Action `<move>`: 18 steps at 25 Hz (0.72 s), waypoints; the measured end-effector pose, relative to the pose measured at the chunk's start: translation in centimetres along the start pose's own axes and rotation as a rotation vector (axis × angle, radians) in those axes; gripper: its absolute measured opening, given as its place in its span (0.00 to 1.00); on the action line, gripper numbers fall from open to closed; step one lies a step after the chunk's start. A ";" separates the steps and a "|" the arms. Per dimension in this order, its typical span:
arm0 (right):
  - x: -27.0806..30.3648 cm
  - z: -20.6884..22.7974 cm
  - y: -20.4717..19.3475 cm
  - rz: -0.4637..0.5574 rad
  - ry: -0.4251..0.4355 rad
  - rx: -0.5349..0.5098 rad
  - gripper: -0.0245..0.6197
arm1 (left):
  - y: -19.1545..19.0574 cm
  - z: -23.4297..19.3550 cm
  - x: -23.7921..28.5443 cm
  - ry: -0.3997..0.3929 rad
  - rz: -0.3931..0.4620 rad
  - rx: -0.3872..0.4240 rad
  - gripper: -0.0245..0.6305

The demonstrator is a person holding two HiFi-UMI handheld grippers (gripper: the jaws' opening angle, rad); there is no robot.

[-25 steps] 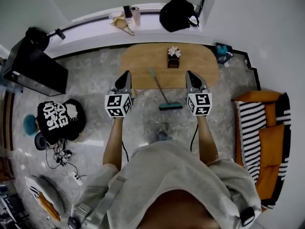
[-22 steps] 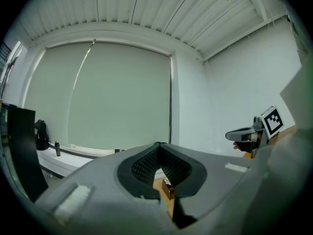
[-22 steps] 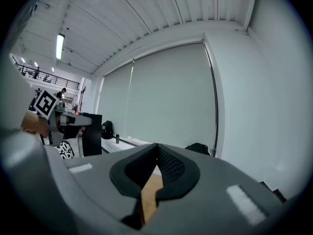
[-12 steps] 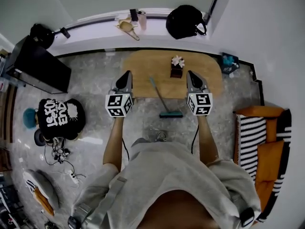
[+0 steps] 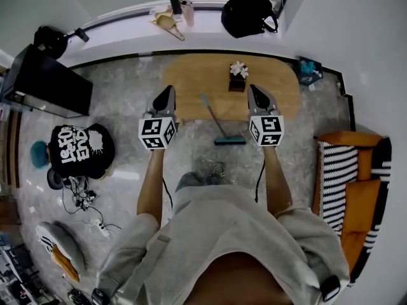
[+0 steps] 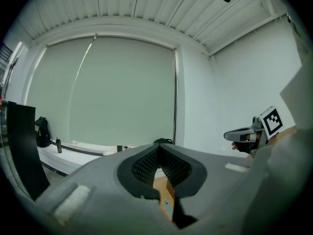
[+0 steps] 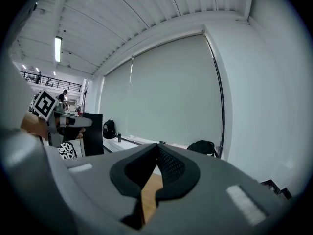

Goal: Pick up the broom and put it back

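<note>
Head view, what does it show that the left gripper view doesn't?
Only the head view shows the striped sofa and the black bundle with white print. Only the left gripper view shows the slatted ceiling and the big window blind. Both show the wooden table, the black backpack and the right gripper.
</note>
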State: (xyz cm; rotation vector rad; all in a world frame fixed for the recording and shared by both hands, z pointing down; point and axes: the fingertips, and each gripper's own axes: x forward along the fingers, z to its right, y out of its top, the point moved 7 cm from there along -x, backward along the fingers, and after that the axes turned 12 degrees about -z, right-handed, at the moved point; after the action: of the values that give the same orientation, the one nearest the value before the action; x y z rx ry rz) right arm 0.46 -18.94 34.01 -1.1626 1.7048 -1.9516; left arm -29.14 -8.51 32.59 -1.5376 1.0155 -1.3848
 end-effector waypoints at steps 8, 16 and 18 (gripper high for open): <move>2.1 -2.8 -0.4 -0.039 -0.021 -0.005 0.04 | -1.3 -2.7 0.9 -0.045 -0.015 -0.027 0.04; 4.1 -5.6 -1.8 -0.082 -0.057 0.028 0.04 | -4.0 -6.0 1.6 -0.097 -0.075 -0.025 0.04; 4.9 -6.0 -2.2 -0.092 -0.063 0.029 0.04 | -4.7 -6.7 2.0 -0.107 -0.086 -0.027 0.04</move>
State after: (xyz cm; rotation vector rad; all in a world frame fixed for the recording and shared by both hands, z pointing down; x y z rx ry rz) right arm -6.36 -17.60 38.03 -1.2997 1.6129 -1.9641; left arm -35.49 -9.13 38.19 -1.6742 0.9158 -1.3371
